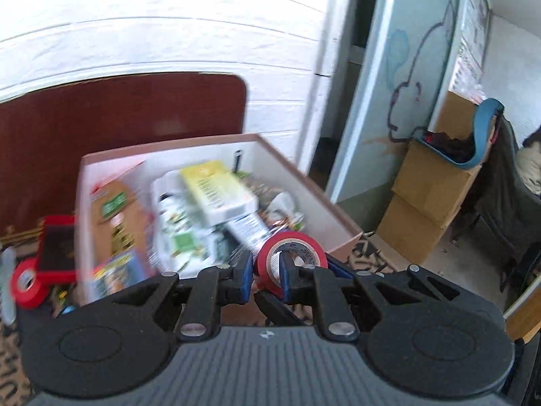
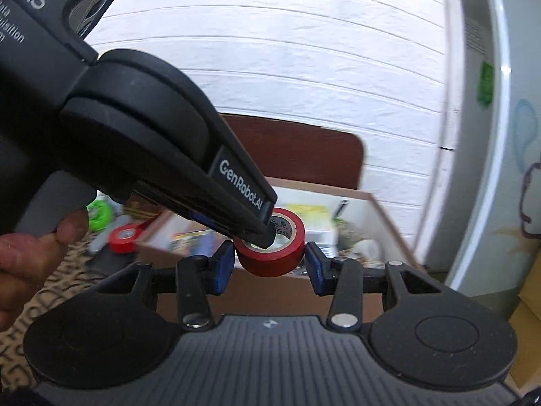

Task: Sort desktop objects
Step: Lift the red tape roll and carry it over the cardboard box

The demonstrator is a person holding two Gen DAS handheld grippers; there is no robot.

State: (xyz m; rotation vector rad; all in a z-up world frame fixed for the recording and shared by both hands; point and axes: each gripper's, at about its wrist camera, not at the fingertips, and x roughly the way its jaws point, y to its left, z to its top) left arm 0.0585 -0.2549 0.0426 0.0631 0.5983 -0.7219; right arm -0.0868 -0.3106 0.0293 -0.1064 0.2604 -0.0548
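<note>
Left wrist view shows our left tool [image 1: 267, 269] closed down on a red tape roll [image 1: 290, 253], one blue pad inside the core and the other against its outer face; the roll hangs just beyond the fingertips, above the near corner of an open cardboard box [image 1: 334, 213]. Ahead of the tool the box is crowded: a yellow-green packet [image 1: 216, 189] lies on top toward the far side, a white tube with blue print [image 1: 250, 228] slants toward the roll, a brown carton with a green label [image 1: 115, 209] leans on the wall to the tool's left, and white packs with green print [image 1: 182, 233] fill the middle; motion blur hides the finer print. To the left of the tool, outside the box, a second red tape roll [image 1: 27, 284] rests on the patterned counter [image 1: 10, 355], touching a red-edged dark case [image 1: 57, 250]. Behind the box stands a dark red chair back [image 1: 118, 111]; far to the right, stacked cardboard cartons [image 1: 432, 203] carry a blue bin [image 1: 473, 142].

Right wrist view has our right tool [image 2: 268, 267] spread wide, its blue pads either side of the same roll [image 2: 274, 253] without touching it; the left tool's black body [image 2: 142, 135] crosses in front from the upper left, and the hand [image 2: 30, 257] gripping it shows at the left edge.
</note>
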